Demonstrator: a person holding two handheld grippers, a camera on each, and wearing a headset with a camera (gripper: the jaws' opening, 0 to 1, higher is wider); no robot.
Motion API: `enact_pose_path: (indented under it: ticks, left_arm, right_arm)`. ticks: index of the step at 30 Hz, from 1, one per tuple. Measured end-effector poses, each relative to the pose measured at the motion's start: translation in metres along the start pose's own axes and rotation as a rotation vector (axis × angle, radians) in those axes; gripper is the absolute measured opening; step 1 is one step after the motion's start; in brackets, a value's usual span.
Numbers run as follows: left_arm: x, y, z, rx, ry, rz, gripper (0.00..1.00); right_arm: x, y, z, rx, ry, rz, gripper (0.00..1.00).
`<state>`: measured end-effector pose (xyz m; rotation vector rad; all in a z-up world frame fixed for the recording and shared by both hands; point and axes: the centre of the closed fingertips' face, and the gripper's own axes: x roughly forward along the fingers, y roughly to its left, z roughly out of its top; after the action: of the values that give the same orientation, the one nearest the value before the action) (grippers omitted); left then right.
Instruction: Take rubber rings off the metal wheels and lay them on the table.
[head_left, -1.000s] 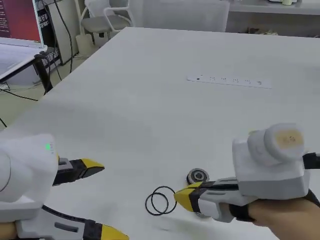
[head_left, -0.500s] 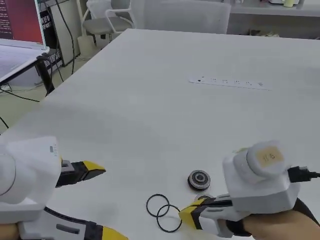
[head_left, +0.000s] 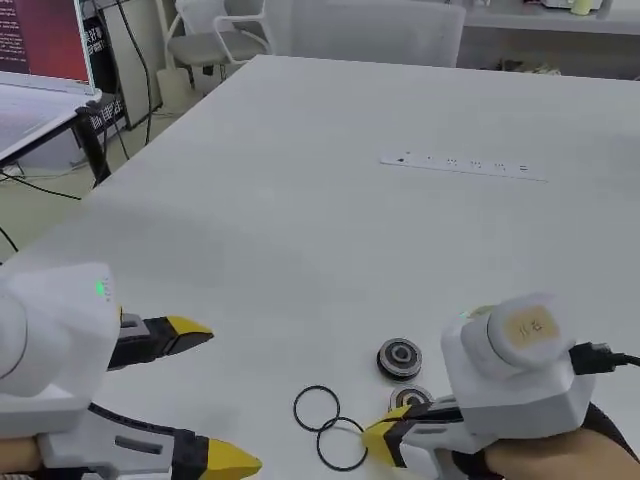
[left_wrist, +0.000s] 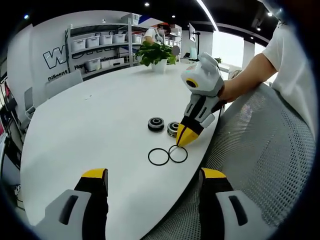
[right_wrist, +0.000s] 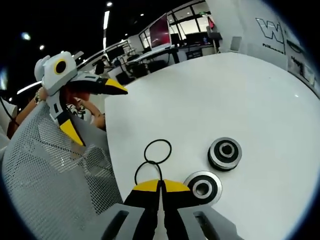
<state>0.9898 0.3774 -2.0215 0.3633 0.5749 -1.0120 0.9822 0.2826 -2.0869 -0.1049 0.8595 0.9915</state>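
The white bench (head_left: 300, 200) is seen with the work gathered near its front edge, and a power strip (head_left: 463, 165) is laid well apart, further back. The left tool (head_left: 205, 398) is held off to one side, well apart from the parts, with its jaws spread wide and nothing between them. The right tool (head_left: 385, 438) is lowered to the bench surface just beside the wheels, its jaws closed together at the tips.

Two metal wheels are set flat and close together: the far wheel (head_left: 400, 357) is in plain sight, while the near wheel (head_left: 408, 397) is partly hidden behind the right tool. Whether any rubber is left on their dark rims cannot be told.

Two rubber rings are already laid on the bench beside the wheels. The far ring (head_left: 295, 408) is lying free. The near ring (head_left: 318, 445) is overlapped with it, and its edge appears to be nipped in the right tool's tips.

The task is judged nearly done: only that ring is left to be let go.
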Motion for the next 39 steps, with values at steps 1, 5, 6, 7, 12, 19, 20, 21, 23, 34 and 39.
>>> enact_pose_path:
  ticks: [1,5,6,7,12,19,20,21,23,34,39]
  left_arm:
    - [0.0,0.0,0.0,-0.001,-0.001,-0.001,0.72]
    - [0.0,0.0,0.0,-0.006,-0.004,-0.001,0.72]
    - [0.0,0.0,0.001,-0.006,-0.005,-0.001,0.72]
    - [0.0,-0.001,0.001,-0.005,-0.005,-0.001,0.72]
    - [0.0,-0.002,0.001,-0.003,-0.002,-0.003,0.72]
    - [0.0,-0.001,0.001,-0.002,-0.001,-0.001,0.71]
    - [0.0,-0.001,0.001,-0.002,0.0,-0.001,0.71]
    - [0.0,-0.001,0.001,-0.001,0.0,-0.002,0.71]
    - [0.0,-0.001,0.001,-0.001,-0.002,-0.001,0.71]
    - [-0.001,0.0,0.002,-0.006,-0.008,0.002,0.7]
    - [-0.001,0.0,0.002,-0.005,-0.006,0.002,0.7]
  right_arm:
    - [0.0,0.0,0.0,-0.005,0.001,-0.001,0.0]
    - [0.001,-0.001,0.0,-0.018,0.004,-0.008,0.0]
    - [0.001,-0.001,0.0,-0.024,0.005,-0.009,0.0]
    - [0.001,-0.001,0.001,-0.028,0.006,-0.011,0.0]
    - [0.001,-0.001,0.005,-0.033,-0.013,-0.014,0.0]
    - [-0.003,-0.003,0.016,-0.017,-0.057,-0.012,0.02]
    - [-0.003,-0.003,0.017,-0.019,-0.06,-0.013,0.03]
    - [-0.004,-0.003,0.019,-0.023,-0.067,-0.016,0.04]
    - [-0.005,-0.004,0.022,-0.021,-0.08,-0.016,0.07]
    - [-0.016,-0.012,0.037,-0.03,-0.132,-0.043,0.11]
    - [-0.022,-0.016,0.046,-0.038,-0.166,-0.061,0.13]
